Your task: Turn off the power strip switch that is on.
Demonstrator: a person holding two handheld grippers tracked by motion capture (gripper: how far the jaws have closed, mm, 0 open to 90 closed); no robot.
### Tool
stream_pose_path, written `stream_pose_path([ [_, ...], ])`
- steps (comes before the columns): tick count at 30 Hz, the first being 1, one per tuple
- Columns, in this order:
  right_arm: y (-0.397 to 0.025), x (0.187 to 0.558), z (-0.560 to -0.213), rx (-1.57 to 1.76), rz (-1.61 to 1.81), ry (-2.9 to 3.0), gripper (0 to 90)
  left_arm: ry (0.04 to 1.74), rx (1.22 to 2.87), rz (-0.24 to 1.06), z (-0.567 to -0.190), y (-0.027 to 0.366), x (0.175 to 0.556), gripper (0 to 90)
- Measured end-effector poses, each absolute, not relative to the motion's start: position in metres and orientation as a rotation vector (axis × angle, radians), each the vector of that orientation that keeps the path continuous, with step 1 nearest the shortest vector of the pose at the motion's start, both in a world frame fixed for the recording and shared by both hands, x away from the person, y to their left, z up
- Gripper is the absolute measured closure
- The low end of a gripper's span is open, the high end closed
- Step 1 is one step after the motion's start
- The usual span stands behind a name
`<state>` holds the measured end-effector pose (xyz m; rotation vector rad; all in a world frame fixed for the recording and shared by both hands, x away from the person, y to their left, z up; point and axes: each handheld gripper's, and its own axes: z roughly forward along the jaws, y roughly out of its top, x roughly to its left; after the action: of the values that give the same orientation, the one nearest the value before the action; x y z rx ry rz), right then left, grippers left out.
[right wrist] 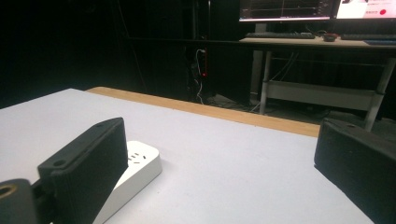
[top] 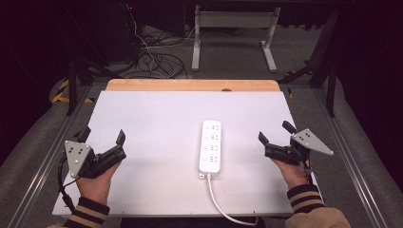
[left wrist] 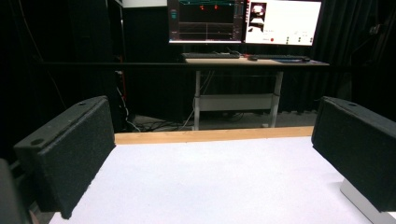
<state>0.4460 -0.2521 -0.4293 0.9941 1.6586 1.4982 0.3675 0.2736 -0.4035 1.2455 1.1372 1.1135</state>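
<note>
A white power strip (top: 211, 147) lies flat on the grey table (top: 157, 114), a little right of the table's middle, its long side running away from the person. Its white cable (top: 219, 203) leaves the near end and curves off the table's near edge. 4 rows of sockets show on its top face.

The left gripper (top: 103, 136) rests at the left side of the table, held by the left hand (top: 95, 178), with a grey 3-cornered plate (top: 77, 155) on top. Its 2 black jaws stand wide apart with nothing between them. In the left gripper view the jaws frame bare table, and a corner of the power strip (left wrist: 362, 201) shows at the lower right, behind the right-hand jaw.

The right gripper (top: 274, 133) sits at the right side of the table, held by the right hand (top: 293, 174), near the power strip but apart from it. Its jaws are also spread wide and hold nothing. In the right gripper view the end of the power strip (right wrist: 135, 172) lies just behind the left-hand jaw.

A wooden strip (top: 192, 85) runs along the table's far edge. Beyond it stands a desk (left wrist: 252, 63) with lit monitors (left wrist: 245, 21) and a keyboard (left wrist: 210, 55), and cables (top: 152, 57) lie on the floor
</note>
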Motion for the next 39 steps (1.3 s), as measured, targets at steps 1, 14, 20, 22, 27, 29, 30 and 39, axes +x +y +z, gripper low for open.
stream_pose_path([
  [1,-0.252,0.446,-0.429,0.989,1.501,1.66,3.4,1.141,1.242,1.11,-0.403,0.274,0.367,0.0],
  [14,-0.251,0.445,-0.429,0.966,1.51,1.659,3.4,1.14,1.245,1.111,-0.404,0.273,0.369,0.1],
  [20,-0.252,0.443,-0.428,0.961,1.499,1.695,37.3,1.138,1.239,1.109,-0.403,0.274,0.368,0.0],
  [22,-0.253,0.44,-0.427,0.916,1.505,1.736,81.3,1.138,1.241,1.111,-0.403,0.273,0.368,0.1],
  [27,-0.256,0.437,-0.424,0.957,1.506,1.748,90.0,1.137,1.243,1.107,-0.403,0.273,0.368,0.1],
  [29,-0.257,0.437,-0.423,0.975,1.507,1.751,90.0,1.137,1.243,1.106,-0.403,0.273,0.368,0.1],
  [30,-0.257,0.437,-0.423,0.987,1.505,1.754,90.0,1.137,1.243,1.107,-0.403,0.273,0.368,0.1],
  [39,-0.257,0.437,-0.408,1.003,1.489,1.791,90.0,1.134,1.249,1.106,-0.403,0.272,0.368,0.1],
])
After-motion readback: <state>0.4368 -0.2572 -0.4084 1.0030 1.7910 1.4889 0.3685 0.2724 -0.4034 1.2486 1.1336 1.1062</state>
